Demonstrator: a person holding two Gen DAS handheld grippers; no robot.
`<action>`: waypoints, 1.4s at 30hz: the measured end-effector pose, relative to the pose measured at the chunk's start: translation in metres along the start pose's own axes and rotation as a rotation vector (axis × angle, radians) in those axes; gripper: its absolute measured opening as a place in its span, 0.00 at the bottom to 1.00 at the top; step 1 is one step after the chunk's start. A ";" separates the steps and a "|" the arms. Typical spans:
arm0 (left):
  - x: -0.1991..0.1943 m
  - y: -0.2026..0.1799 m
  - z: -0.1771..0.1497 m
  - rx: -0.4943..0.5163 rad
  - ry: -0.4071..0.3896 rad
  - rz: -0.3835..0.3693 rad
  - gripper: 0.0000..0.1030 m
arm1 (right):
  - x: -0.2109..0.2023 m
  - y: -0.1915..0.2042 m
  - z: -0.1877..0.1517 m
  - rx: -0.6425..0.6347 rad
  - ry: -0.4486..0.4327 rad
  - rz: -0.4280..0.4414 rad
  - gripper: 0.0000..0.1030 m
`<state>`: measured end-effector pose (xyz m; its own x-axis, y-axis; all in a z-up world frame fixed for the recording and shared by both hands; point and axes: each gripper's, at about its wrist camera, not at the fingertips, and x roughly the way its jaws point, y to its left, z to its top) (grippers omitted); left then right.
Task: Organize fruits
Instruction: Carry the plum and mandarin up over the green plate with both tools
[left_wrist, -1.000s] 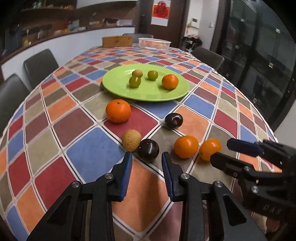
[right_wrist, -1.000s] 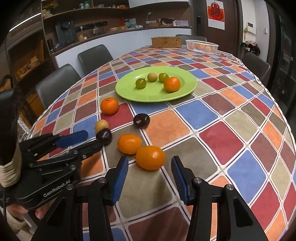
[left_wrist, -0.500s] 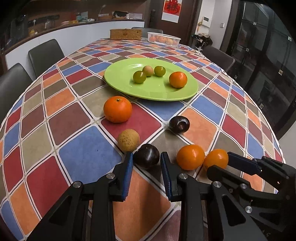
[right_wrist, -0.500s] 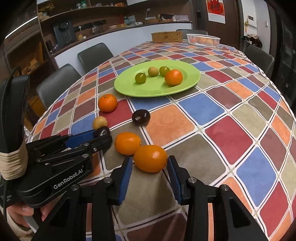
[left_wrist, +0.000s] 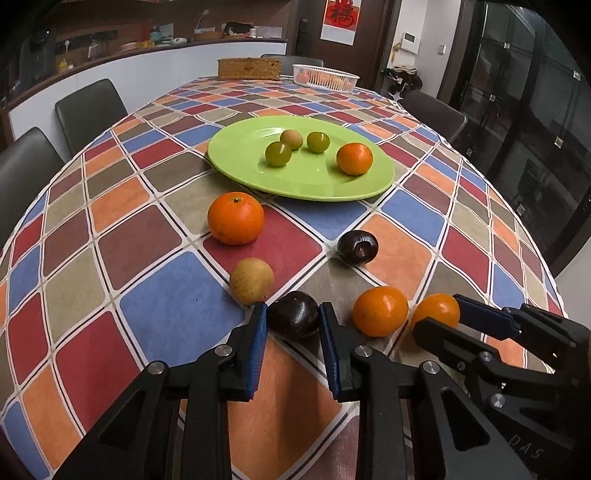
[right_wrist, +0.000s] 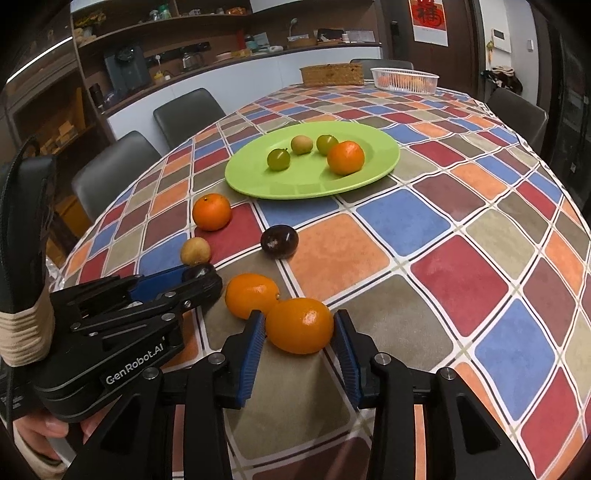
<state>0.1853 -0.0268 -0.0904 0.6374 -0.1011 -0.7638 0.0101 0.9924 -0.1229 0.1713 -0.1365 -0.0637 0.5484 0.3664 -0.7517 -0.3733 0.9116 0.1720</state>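
Note:
A green plate holds two green fruits, a tan fruit and an orange. On the checked tablecloth lie an orange, a tan fruit, two dark plums and two more oranges. My left gripper stands with its pads on both sides of the near dark plum, which rests on the table. My right gripper stands around the nearest orange, pads at its sides. The second plum and the other orange lie beside them.
A white basket with fruit and a wicker box stand at the table's far end. Dark chairs line the left side and the far right. A counter with shelves runs behind.
Both grippers moved forward and narrowed. The left one now straddles the dark plum and the right one straddles the nearest orange. The fruits have not moved.

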 end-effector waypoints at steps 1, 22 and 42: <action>-0.002 0.000 -0.001 0.003 -0.003 -0.003 0.27 | -0.002 0.000 0.000 0.001 -0.003 -0.003 0.38; -0.058 -0.003 0.010 0.108 -0.133 -0.037 0.27 | -0.040 0.017 0.014 -0.028 -0.095 -0.001 0.38; -0.059 0.009 0.072 0.183 -0.207 -0.060 0.27 | -0.042 0.018 0.079 -0.050 -0.205 -0.006 0.38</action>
<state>0.2034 -0.0068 -0.0008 0.7753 -0.1620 -0.6104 0.1794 0.9832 -0.0331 0.2008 -0.1205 0.0213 0.6894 0.3955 -0.6069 -0.4035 0.9054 0.1317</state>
